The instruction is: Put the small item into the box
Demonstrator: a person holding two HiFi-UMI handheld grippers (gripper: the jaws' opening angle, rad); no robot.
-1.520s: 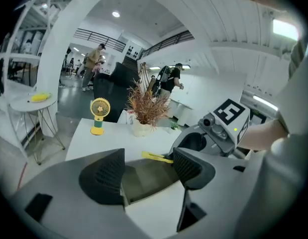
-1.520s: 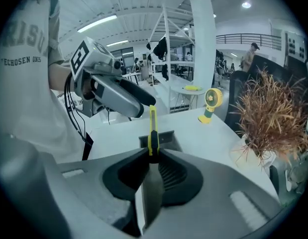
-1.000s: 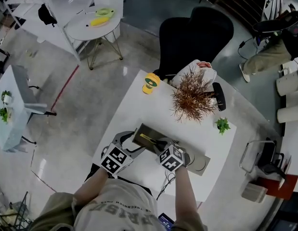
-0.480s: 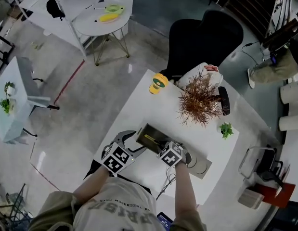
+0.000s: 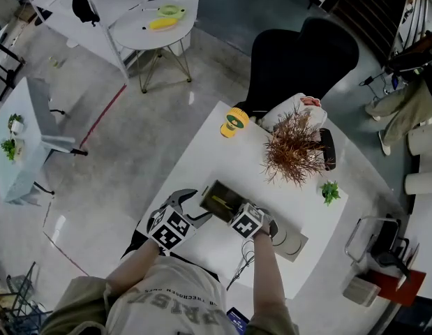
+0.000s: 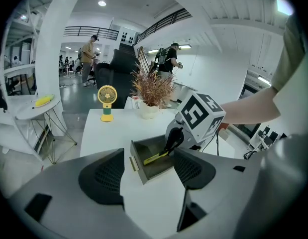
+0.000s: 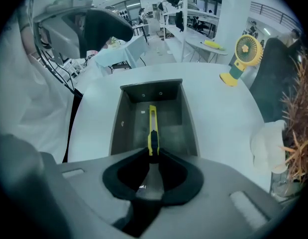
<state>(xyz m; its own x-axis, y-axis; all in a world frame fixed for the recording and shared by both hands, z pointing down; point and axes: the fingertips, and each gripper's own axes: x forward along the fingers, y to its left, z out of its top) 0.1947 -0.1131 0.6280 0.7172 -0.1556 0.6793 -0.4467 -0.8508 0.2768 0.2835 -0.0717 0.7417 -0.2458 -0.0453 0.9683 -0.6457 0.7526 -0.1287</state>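
**Right gripper lower, knife dipping into the box**

Yellow utility knife (image 7: pixel 153 128) now slants nose-down into the grey box (image 7: pixel 119 123). Its handle is pinched in the narrow fingers of the right gripper (image 7: pixel 153 156), which rode slightly higher a second ago. Released at this slant, the knife may lean on a wall and tip out. The fingers may also nudge the box, which lies unheld near the worktop's (image 5: pixel 202 152) near edge. Left gripper (image 5: pixel 200 204), fingers wide and empty, has kept its place at the box end.
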